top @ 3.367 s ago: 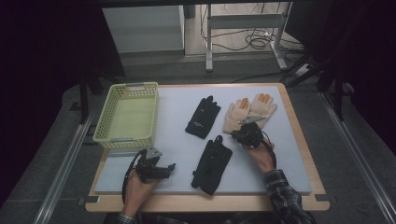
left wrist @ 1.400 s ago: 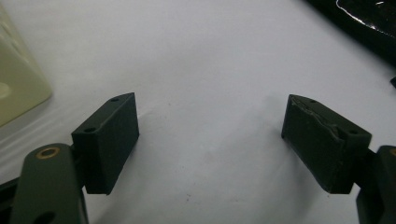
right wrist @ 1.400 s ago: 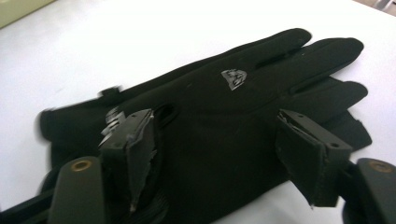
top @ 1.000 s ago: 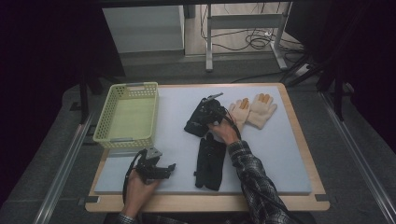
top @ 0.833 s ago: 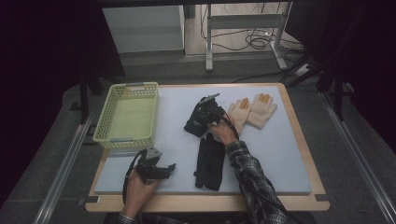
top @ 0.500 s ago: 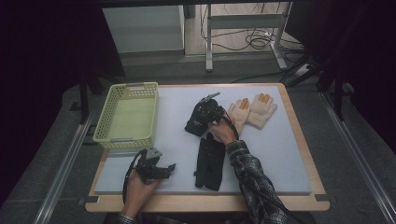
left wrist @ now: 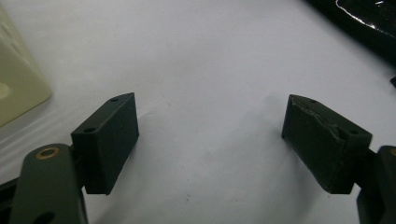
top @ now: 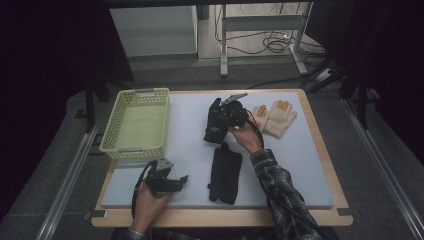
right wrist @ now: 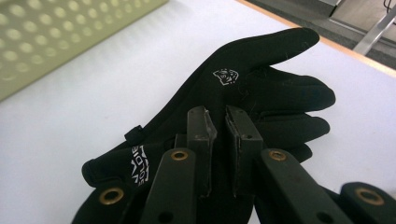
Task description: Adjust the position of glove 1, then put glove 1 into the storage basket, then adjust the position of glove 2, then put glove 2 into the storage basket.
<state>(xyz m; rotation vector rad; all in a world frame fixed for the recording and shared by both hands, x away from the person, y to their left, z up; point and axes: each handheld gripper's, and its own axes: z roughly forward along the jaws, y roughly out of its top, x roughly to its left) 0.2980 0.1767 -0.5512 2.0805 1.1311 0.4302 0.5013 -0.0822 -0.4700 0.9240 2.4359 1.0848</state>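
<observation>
Right now the right gripper (right wrist: 217, 140) sits on the far black glove (right wrist: 243, 98) in the middle of the table (top: 310, 165), its jaws nearly shut, seemingly pinching a bit of cloth. The left gripper (left wrist: 210, 144) rests wide open near the yellow basket (top: 135, 125). I think the next move is to lift the glove and carry it over to the basket.

- Two black gloves: one far (top: 216, 122), one near (top: 225, 172)
- Two cream gloves, far right (top: 274, 116)
- One yellow basket, left (top: 136, 125)
- Two handheld grippers: left (top: 167, 181), right (top: 231, 112)

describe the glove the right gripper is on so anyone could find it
Start at the yellow basket on the table's left; the black glove lies just right of it, under the right gripper. Unlike the other black glove nearer the person, it sits beside the cream gloves.
</observation>
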